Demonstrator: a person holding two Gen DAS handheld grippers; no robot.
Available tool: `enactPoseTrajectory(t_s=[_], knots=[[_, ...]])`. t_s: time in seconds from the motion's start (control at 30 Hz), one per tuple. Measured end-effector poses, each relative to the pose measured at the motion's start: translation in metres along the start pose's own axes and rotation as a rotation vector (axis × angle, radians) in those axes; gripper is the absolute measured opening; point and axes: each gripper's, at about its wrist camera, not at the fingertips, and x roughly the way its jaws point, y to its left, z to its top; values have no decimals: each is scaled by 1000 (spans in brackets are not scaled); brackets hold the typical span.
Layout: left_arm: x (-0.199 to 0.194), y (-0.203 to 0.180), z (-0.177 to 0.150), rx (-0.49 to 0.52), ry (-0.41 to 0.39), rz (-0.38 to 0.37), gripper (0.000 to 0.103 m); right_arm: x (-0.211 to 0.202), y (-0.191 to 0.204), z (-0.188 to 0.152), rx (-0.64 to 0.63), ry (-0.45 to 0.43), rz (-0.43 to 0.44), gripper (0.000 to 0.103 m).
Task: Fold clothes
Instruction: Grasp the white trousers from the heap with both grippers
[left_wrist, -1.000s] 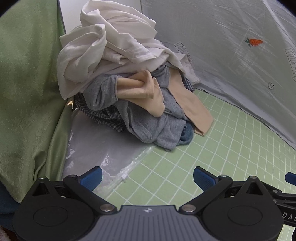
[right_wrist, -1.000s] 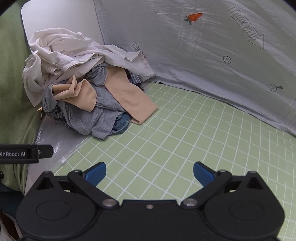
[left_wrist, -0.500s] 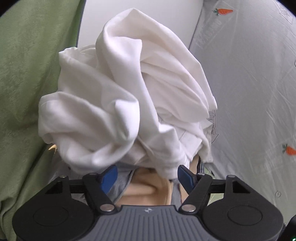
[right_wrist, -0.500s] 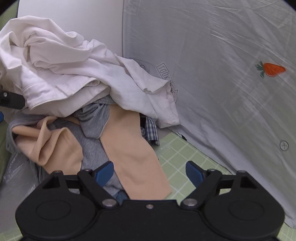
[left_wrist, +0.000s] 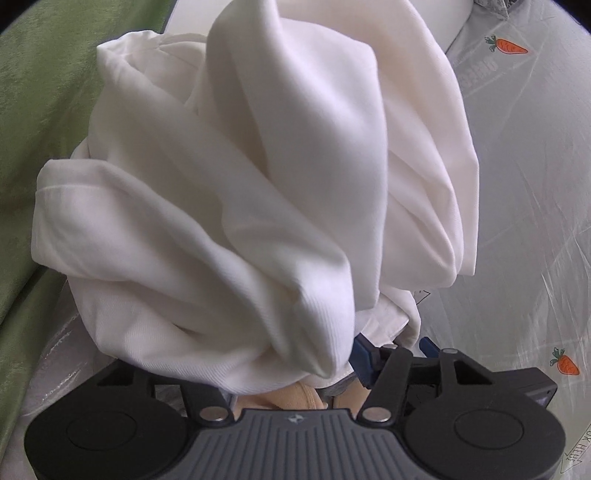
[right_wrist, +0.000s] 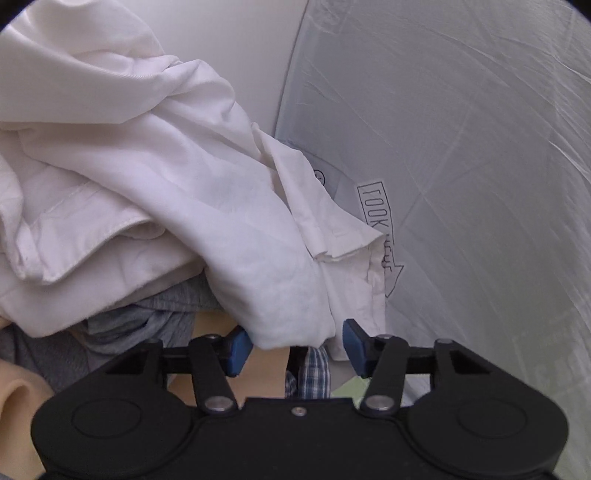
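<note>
Clothes lie heaped against a grey printed sheet (right_wrist: 461, 184), green curtain (left_wrist: 44, 110) on the left. White garment (left_wrist: 258, 203) tops the pile, filling the left view; left gripper (left_wrist: 295, 363) is buried, jaw state unclear. Right gripper (right_wrist: 291, 345) is spread around a white hem (right_wrist: 291, 325), over checked cloth (right_wrist: 314, 369).

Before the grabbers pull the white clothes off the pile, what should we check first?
1. White garment between the right gripper pads: ok, a fold hangs there.
2. Right gripper closed on it: not ok, jaws open.
3. Left gripper closed on it: not ok, it looks open; the garment hides one pad.
4. Only white cloth in the right gripper's bite: cannot tell, the checked garment lies just below.
5. Grey garment will stay put: cannot tell, the white one rests on it.
6. Room on the green mat: cannot tell, only a sliver shows.
</note>
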Motion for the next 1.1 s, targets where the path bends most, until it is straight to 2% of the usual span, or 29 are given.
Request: enactPoseTrajectory(t_s=[0.07, 0.13, 0.17, 0.2, 0.27, 0.43, 0.53, 0.63, 0.8, 0.87, 0.97, 1.1], knots=[[-5, -1, -2, -16, -10, -19, 65, 1, 3, 4, -30, -27, -16, 43], [-9, -2, -4, -33, -20, -38, 69, -2, 6, 7, -59, -56, -33, 27], [-11, -2, -4, -41, -25, -47, 69, -5, 6, 8, -74, -71, -41, 12], [-14, -3, -5, -49, -30, -57, 68, -9, 7, 10, -88, -87, -50, 7], [-18, -3, -7, -64, -39, -74, 64, -18, 0, 12, -56, -103, -61, 6], [-28, 7, -11, -29, -19, -53, 51, -54, -32, 5, 143, -126, -142, 4], [-32, 10, -16, 0, 4, -33, 40, -94, -50, -16, 236, -134, -211, 4], [-35, 12, -36, 29, 42, -6, 29, -136, -61, -43, 292, -134, -280, 4], [-48, 12, -78, 127, 128, 32, 22, -206, -67, -108, 310, -77, -393, 4], [-56, 13, -99, 175, 160, 51, 12, -234, -68, -138, 299, -39, -445, 4], [-70, 16, -131, 241, 201, 90, 12, -274, -80, -181, 316, 40, -537, 4], [-80, 16, -176, 299, 286, 91, 12, -327, -99, -245, 324, 175, -691, 4]])
